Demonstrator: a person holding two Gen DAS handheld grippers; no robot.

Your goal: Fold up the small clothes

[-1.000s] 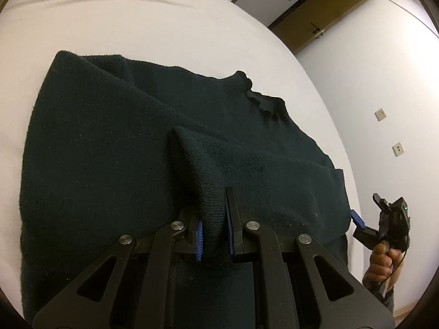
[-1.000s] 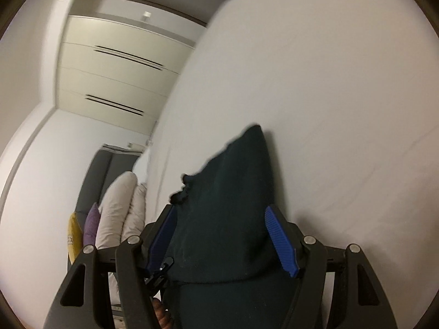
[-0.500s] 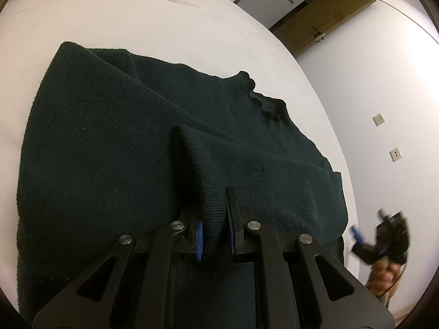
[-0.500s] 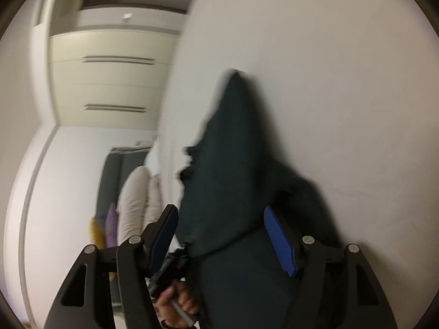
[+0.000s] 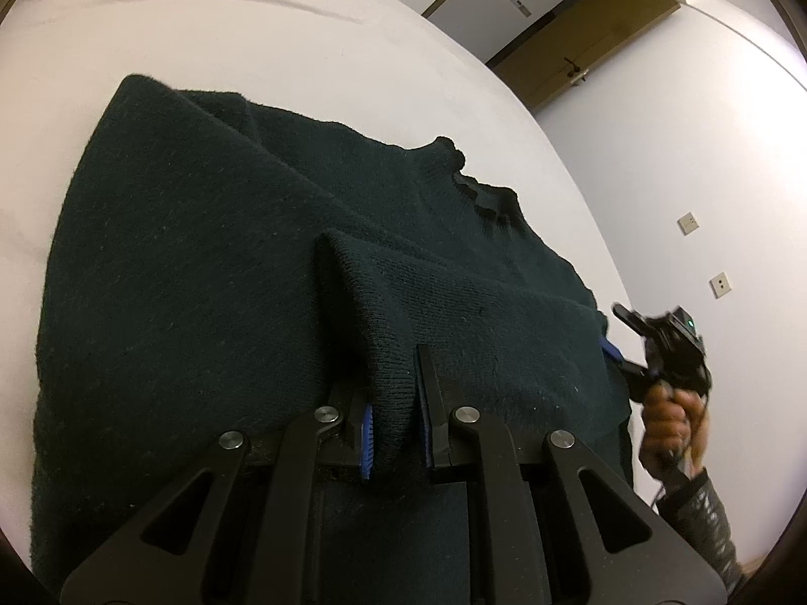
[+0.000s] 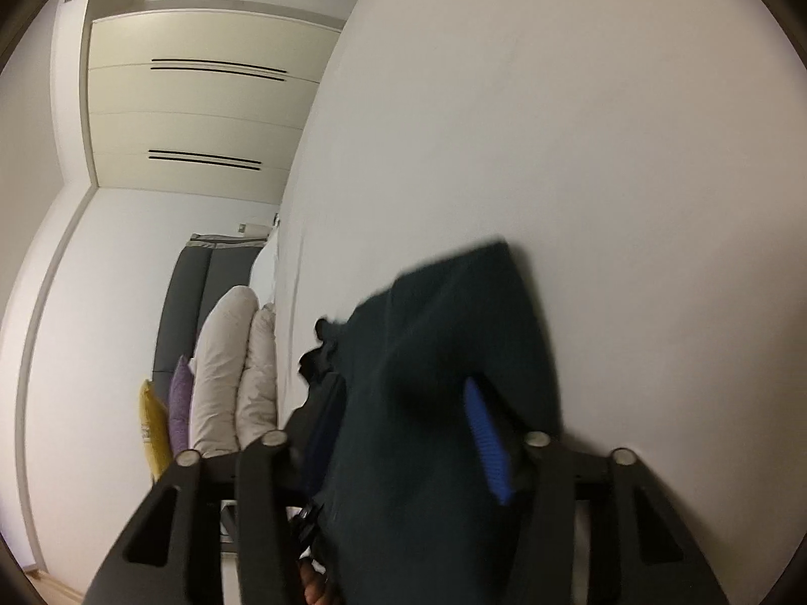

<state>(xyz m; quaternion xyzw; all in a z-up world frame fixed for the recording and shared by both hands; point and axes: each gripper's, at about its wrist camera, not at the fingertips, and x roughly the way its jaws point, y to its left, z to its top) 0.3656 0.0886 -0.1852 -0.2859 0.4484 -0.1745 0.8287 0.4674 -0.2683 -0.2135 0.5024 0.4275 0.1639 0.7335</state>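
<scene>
While left claw (image 5: 395, 403) pinches sweater (image 5: 202, 272), right claw (image 6: 403, 433) gapes.

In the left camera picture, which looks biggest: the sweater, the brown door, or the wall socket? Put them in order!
1. sweater, though it's nearest the camera
2. brown door
3. wall socket, tiny and far away

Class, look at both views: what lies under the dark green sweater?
Under the dark green sweater lies the white bed sheet, bare on all visible sides. The left gripper pinches a raised sweater fold. Anything directly beneath the fabric is covered and cannot be seen.
</scene>
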